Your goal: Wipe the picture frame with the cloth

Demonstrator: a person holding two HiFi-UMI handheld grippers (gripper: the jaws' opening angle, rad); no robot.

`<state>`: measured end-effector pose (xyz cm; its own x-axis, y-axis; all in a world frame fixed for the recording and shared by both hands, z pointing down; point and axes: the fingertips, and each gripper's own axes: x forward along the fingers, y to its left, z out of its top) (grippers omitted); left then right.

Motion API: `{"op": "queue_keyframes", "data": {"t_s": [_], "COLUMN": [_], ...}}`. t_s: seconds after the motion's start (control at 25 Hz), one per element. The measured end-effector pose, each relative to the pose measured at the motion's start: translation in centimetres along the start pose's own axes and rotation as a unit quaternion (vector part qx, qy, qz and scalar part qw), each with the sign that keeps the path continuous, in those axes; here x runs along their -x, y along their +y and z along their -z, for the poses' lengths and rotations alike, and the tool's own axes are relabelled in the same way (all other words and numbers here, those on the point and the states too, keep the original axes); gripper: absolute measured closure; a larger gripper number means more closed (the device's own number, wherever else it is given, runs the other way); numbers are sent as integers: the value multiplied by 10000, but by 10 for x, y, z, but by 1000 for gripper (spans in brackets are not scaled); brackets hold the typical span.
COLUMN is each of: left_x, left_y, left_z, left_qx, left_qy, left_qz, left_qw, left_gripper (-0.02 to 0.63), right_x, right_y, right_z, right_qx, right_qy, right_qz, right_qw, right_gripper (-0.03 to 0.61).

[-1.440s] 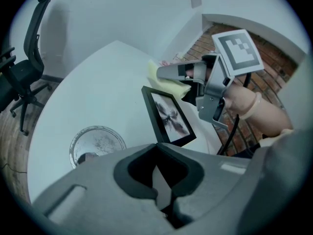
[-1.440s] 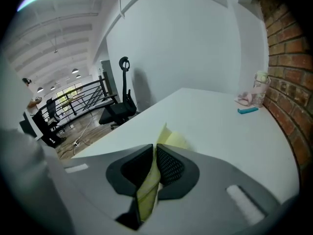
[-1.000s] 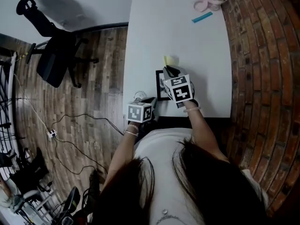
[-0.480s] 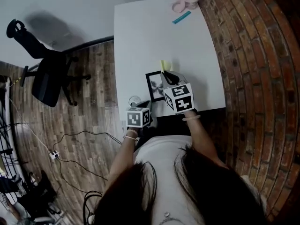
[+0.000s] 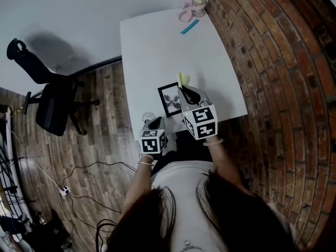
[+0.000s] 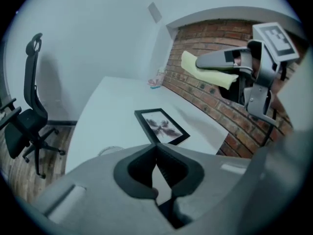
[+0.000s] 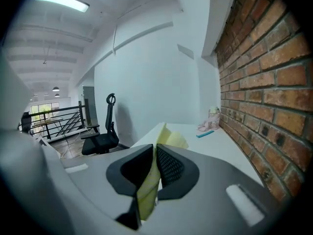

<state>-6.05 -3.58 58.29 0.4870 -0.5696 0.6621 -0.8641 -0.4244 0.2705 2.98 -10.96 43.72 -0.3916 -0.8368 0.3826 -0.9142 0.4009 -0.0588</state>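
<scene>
Office chair beside the table; picture frame lies near its edge

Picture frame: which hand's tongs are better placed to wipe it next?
Right. The right tongs are shut on the yellow cloth and hang close over the picture frame. The left tongs are shut and empty, back by the table edge.

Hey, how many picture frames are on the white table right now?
1. The picture frame lies flat near the near edge of the table, just left of the raised right gripper, which grips the yellow cloth. No other frame shows.
</scene>
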Motion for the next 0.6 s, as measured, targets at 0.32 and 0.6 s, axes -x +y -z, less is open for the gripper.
{"op": "queue_keyframes", "data": {"t_s": [0.32, 0.6], "left_x": [60, 116], "left_y": [1, -17], "left_z": [-40, -76], "left_qx": [-462, -785], "left_qy": [-978, -1761], "left_qz": [-162, -92], "left_qw": [9940, 9812], "left_gripper": [609, 609], "right_x": [48, 83], "right_y": [21, 44], "right_z": [-17, -25], "right_qx": [-62, -14], "right_qy": [-439, -715], "right_qz": [267, 378], "right_qw": [9987, 9967], "right_gripper": [551, 551]}}
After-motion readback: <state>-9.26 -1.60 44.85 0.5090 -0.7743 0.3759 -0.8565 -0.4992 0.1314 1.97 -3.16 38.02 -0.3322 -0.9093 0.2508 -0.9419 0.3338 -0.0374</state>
